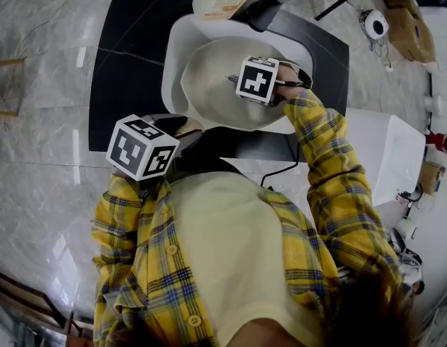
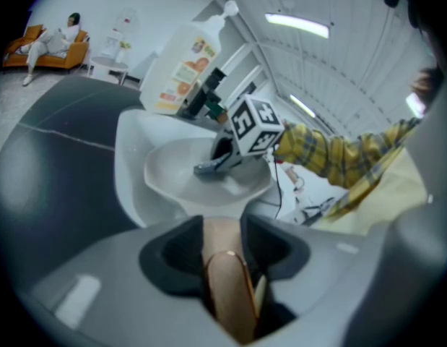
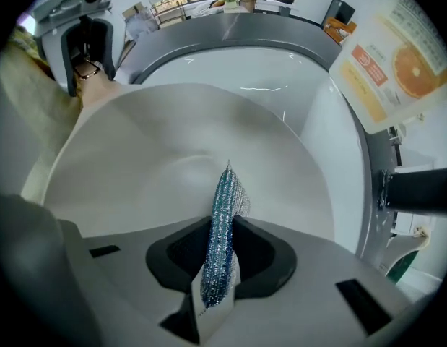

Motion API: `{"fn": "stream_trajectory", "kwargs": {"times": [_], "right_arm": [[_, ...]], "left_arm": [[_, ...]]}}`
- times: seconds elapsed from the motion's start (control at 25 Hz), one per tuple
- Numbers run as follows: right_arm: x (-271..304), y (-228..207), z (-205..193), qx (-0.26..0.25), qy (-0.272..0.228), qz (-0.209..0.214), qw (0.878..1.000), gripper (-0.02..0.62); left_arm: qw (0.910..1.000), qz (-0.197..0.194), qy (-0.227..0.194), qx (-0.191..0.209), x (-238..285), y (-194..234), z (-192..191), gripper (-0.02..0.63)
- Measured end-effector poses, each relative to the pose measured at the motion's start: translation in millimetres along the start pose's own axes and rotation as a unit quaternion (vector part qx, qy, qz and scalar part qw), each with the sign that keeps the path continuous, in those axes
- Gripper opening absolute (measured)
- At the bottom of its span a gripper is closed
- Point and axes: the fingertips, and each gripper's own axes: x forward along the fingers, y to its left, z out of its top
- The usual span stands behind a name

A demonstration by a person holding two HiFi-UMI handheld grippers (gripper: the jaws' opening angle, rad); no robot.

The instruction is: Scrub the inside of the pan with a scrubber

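Both pairs of jaws are clenched on something. The right hand-held gripper [image 3: 220, 241] pinches the blue mesh scrubber [image 3: 223, 197], its tip poking just ahead over the white pan [image 3: 158, 150]; whether it touches is unclear. The left hand-held gripper [image 2: 224, 241] clamps the pan's brown handle [image 2: 227, 288]. Past the pan rises a white basin [image 3: 326, 147], then a soap bottle [image 3: 396, 63]. Scrubbing looks under way; next the scrubber likely needs pressing down and sweeping across the inside.

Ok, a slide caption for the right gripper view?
Right gripper, jaws shut on a blue mesh scrubber, inside the white pan.
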Motion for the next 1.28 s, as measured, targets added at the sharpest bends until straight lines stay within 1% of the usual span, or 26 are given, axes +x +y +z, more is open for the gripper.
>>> {"fn": "stream_trajectory", "kwargs": {"times": [0.16, 0.32, 0.6, 0.96, 1.28], "right_arm": [[-4.1, 15.5, 6.0, -0.001, -0.015, 0.033, 0.999, 0.084], [-9.0, 29.1, 7.4, -0.003, -0.017, 0.062, 0.998, 0.084], [-18.2, 45.6, 13.7, 0.010, -0.043, 0.109, 0.993, 0.084], [-26.5, 68.1, 29.7, 0.026, -0.089, 0.174, 0.980, 0.084], [-32.2, 83.5, 40.0, 0.021, -0.099, 0.209, 0.973, 0.084]], "left_arm": [[1.0000, 0.001, 0.000, 0.001, 0.6, 0.0, -0.4, 0.189], [1.0000, 0.002, 0.002, 0.004, 0.6, -0.2, -0.4, 0.189], [1.0000, 0.004, 0.002, 0.006, 0.4, -0.7, 0.0, 0.189], [1.0000, 0.005, 0.002, 0.006, 0.8, -0.4, -0.7, 0.189], [1.0000, 0.003, 0.002, 0.004, 0.3, -0.7, -0.2, 0.188]]}}
